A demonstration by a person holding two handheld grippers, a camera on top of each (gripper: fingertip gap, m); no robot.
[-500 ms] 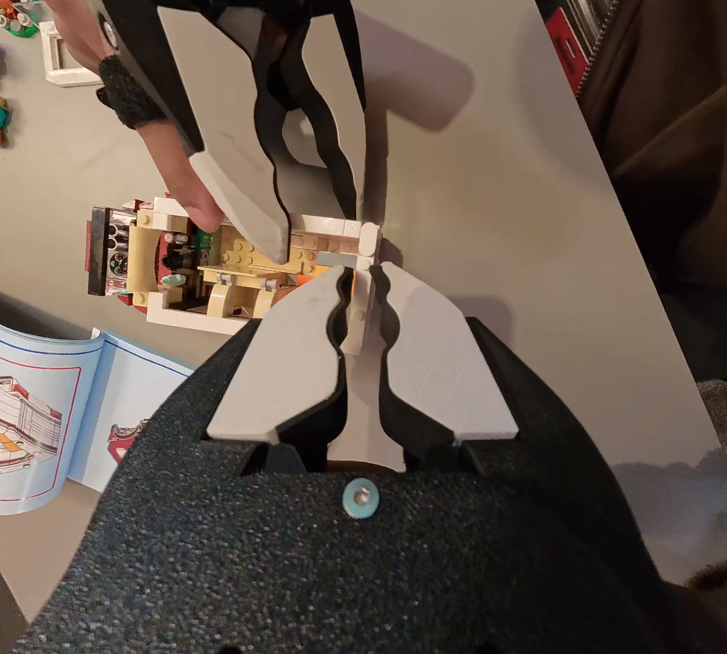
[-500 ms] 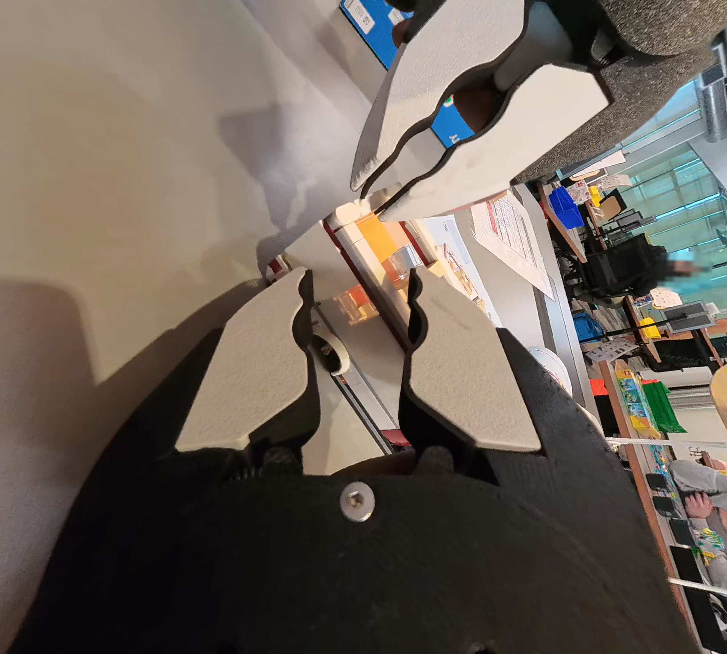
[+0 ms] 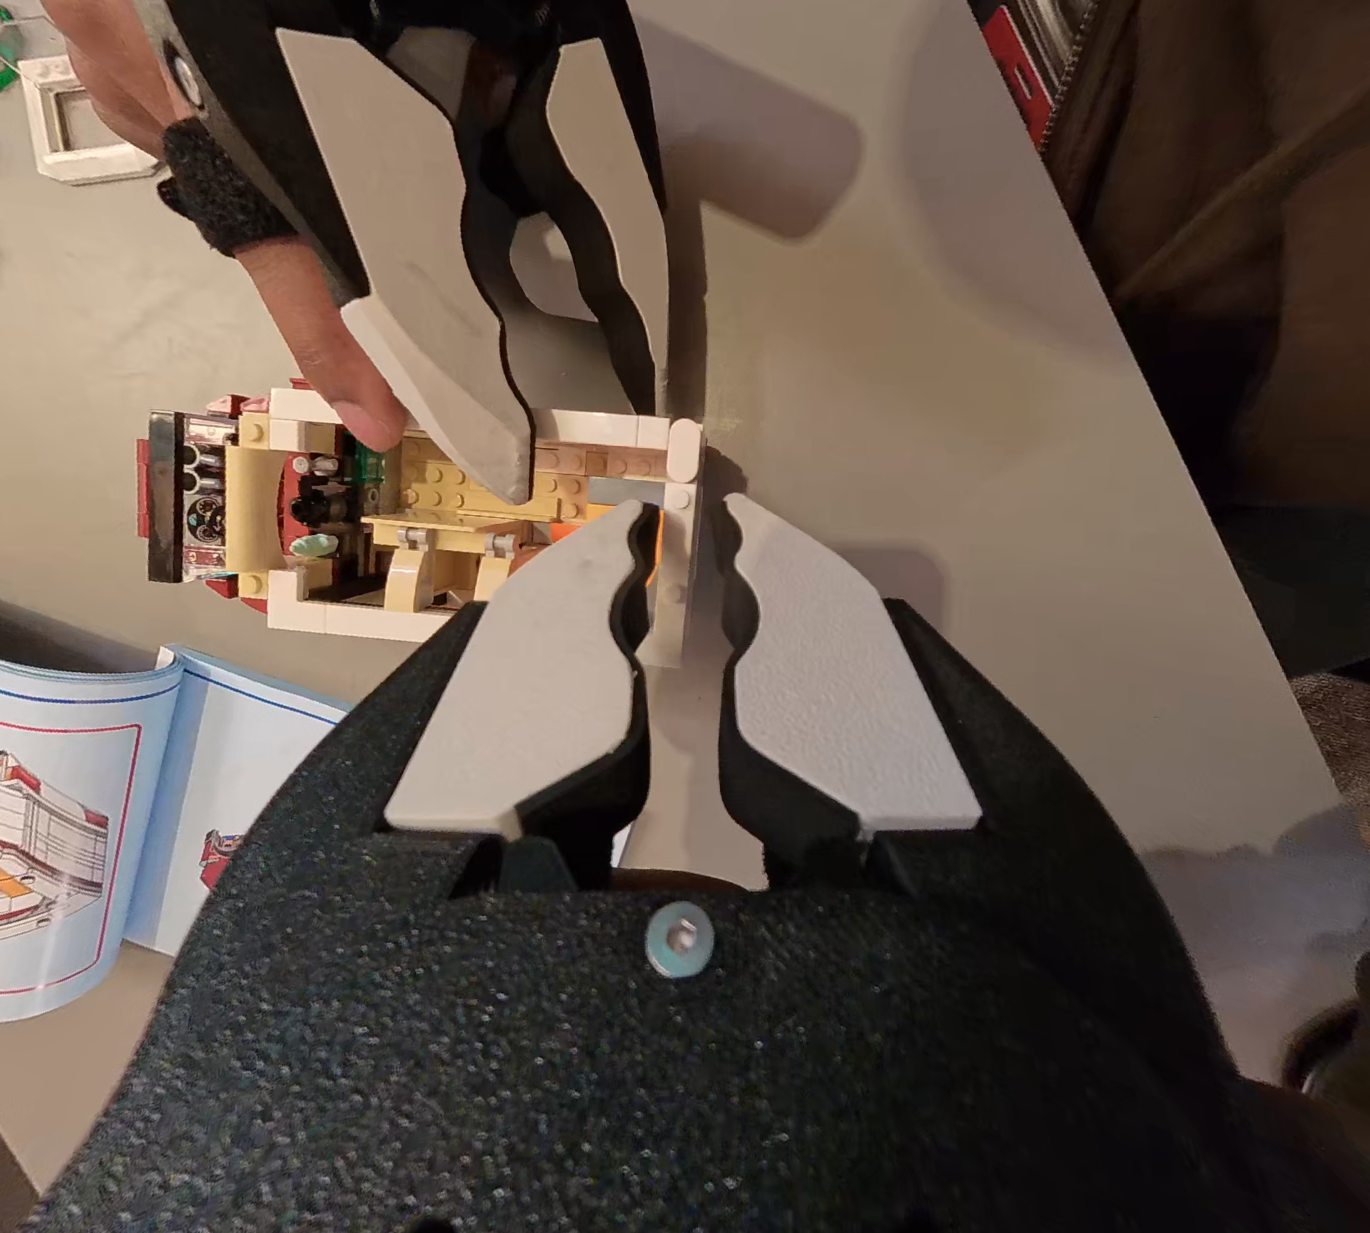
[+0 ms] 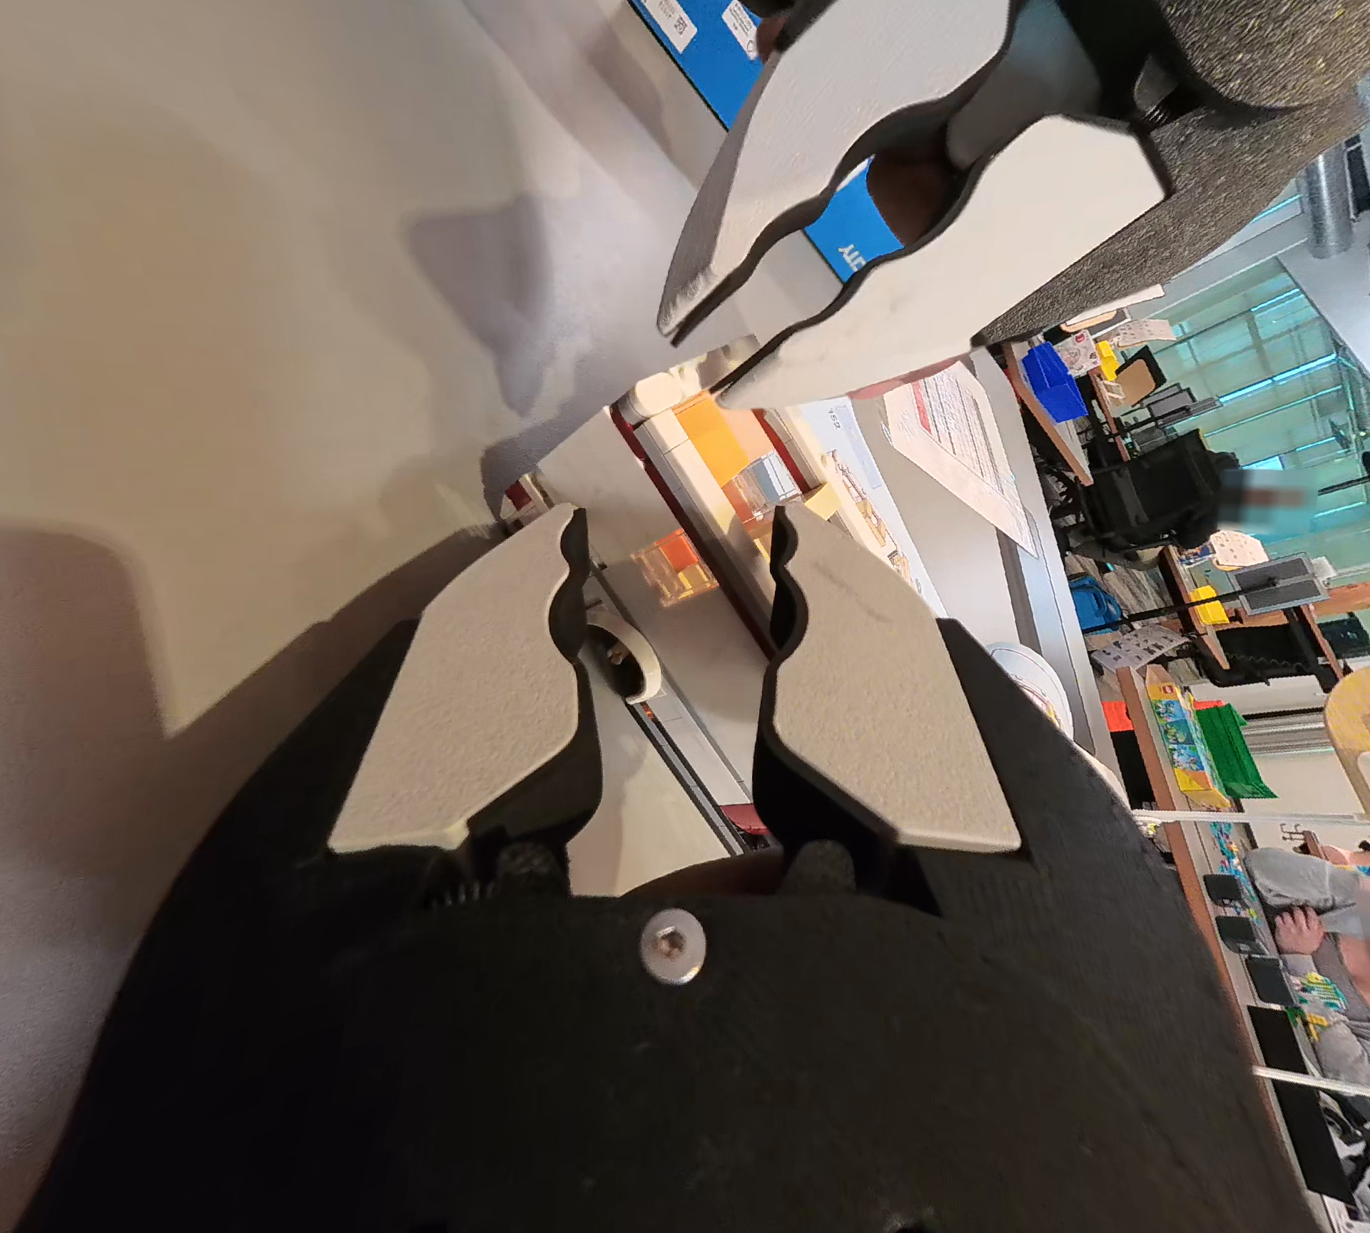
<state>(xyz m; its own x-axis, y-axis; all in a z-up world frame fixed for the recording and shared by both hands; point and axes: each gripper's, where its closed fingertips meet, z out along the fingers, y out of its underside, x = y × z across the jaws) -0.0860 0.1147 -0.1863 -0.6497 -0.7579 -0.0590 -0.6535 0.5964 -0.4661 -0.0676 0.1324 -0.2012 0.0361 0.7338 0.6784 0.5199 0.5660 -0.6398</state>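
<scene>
A brick-built vehicle model (image 3: 445,493) with white walls and a tan interior lies under both grippers. My left gripper (image 3: 683,508) straddles its white end wall (image 3: 678,575). A gap shows between each pad and the wall, so it is open. My right gripper (image 3: 586,441) comes in from the far side, with one finger (image 3: 474,411) over the interior and the other behind the far white wall. In the right wrist view my right gripper (image 4: 676,519) spans the model's grey side panel (image 4: 667,619) and is shut on it. A person's fingertip (image 3: 363,411) rests on the model.
An open instruction booklet (image 3: 74,827) lies at the left on the grey table (image 3: 889,382). A white frame piece (image 3: 67,122) sits at the far left. A blue box (image 4: 712,48) and a paper sheet (image 4: 956,449) lie farther off. A brown jacket (image 3: 1223,234) is beyond the table's edge. The grippers are tip to tip, or close to it.
My left gripper's pads pinched the white end wall half a second ago and have now parted slightly from it. My right gripper keeps its hold on the model.
</scene>
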